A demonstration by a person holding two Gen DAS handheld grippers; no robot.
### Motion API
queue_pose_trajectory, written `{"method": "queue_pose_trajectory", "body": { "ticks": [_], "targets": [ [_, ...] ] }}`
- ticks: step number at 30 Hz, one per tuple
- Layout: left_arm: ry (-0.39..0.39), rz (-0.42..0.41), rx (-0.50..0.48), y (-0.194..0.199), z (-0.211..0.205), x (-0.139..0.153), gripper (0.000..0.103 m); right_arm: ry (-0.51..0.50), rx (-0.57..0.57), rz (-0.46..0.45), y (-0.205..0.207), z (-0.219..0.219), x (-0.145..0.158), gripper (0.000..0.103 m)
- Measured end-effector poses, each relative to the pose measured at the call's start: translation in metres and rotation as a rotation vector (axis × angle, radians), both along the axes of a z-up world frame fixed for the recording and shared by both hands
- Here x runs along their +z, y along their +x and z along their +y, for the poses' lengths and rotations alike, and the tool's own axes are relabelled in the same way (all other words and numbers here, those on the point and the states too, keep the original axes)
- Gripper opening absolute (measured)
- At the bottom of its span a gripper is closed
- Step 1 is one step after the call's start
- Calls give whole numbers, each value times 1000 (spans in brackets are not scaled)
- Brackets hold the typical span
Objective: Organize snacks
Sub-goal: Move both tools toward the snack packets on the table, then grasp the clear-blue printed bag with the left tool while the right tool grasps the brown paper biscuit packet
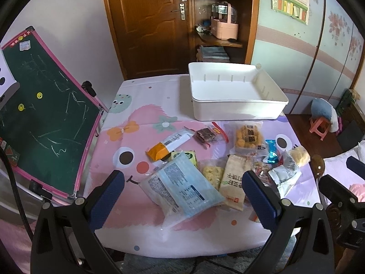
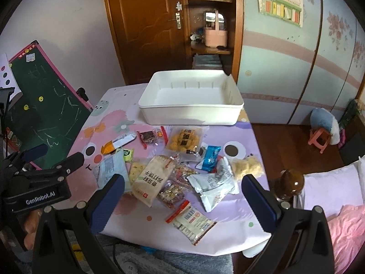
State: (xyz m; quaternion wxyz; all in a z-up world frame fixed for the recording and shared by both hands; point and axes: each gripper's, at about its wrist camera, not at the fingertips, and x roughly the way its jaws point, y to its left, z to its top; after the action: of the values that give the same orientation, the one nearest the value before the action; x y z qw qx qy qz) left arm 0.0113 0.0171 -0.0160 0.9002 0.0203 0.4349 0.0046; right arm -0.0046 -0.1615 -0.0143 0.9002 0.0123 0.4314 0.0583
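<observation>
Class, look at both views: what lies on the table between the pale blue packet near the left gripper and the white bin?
In the left wrist view, an orange-ended wrapper and a green-labelled packet lie between the pale blue packet and white bin.

the left gripper [image 1: 183, 196] hangs with its blue-padded fingers [image 1: 107, 199] spread wide, nothing between them. the right gripper [image 2: 182, 199] is spread the same way, its pads [image 2: 260, 202] well apart and bare. in the right wrist view the left gripper sits low at the left side, a hand [image 2: 30, 228] wrapped beneath it.
</observation>
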Motion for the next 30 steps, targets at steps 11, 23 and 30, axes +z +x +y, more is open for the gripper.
{"method": "queue_pose_trajectory", "body": {
  "ticks": [11, 23, 30],
  "targets": [
    [16, 15, 18, 20, 11, -18, 102, 42, 37, 87, 24, 9, -22, 95],
    [-80, 123, 87, 49, 44, -64, 102, 87, 56, 226, 65, 16, -66, 89],
    [-211, 262, 167, 71, 72, -109, 101, 165, 42, 374, 99, 20, -109, 88]
  ]
}}
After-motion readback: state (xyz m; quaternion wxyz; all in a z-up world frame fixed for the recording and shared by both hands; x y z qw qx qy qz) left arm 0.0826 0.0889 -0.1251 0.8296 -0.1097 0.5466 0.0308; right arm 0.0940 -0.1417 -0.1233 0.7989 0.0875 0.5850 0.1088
